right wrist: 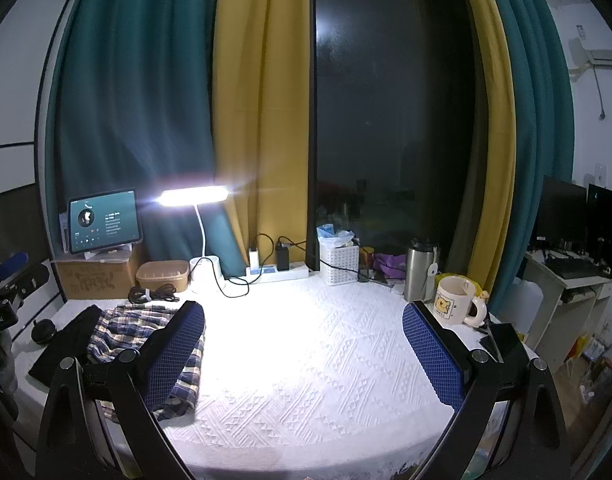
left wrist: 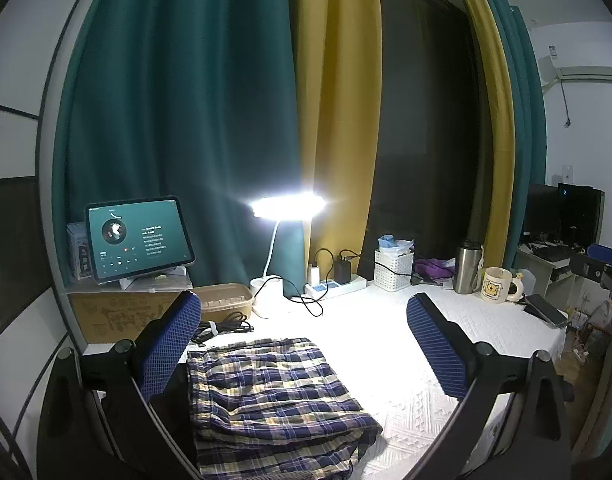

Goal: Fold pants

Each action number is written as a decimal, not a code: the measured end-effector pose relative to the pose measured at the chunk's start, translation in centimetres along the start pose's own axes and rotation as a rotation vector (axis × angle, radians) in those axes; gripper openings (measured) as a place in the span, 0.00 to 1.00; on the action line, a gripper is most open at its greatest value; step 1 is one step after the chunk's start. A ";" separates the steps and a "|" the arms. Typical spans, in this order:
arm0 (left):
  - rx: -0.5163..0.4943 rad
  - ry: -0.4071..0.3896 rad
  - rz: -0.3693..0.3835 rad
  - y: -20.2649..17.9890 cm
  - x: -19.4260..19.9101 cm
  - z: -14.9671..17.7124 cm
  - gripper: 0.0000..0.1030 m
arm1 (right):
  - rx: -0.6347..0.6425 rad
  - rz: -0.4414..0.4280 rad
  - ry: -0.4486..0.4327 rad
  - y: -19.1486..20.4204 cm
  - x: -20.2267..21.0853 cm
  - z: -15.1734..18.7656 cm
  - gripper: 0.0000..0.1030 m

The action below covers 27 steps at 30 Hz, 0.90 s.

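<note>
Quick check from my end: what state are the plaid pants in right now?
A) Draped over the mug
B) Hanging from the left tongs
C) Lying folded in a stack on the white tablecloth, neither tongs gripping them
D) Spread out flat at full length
C: the plaid pants lie in folded layers on the white tablecloth, while the left tongs and right tongs stand open with nothing between them.
</note>
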<state>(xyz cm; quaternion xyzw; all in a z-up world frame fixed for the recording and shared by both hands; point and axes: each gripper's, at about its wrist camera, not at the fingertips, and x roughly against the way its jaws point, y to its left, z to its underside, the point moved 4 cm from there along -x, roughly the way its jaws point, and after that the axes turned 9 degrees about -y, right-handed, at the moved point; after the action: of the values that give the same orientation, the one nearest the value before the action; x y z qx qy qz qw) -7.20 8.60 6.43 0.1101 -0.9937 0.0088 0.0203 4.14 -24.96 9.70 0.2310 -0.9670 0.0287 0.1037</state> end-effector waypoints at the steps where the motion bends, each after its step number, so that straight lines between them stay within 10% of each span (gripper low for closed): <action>1: 0.001 0.002 0.001 0.0 0.0 0.0 0.99 | 0.000 -0.001 0.000 0.0 0.0 0.0 0.97; 27: -0.002 0.010 0.011 -0.2 0.0 0.3 0.99 | -0.004 -0.005 0.011 0.1 -0.2 0.5 0.97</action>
<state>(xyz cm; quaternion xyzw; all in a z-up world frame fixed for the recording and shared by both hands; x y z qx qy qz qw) -7.21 8.42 6.13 0.1044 -0.9942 0.0086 0.0252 4.21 -24.87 9.11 0.2330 -0.9659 0.0278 0.1097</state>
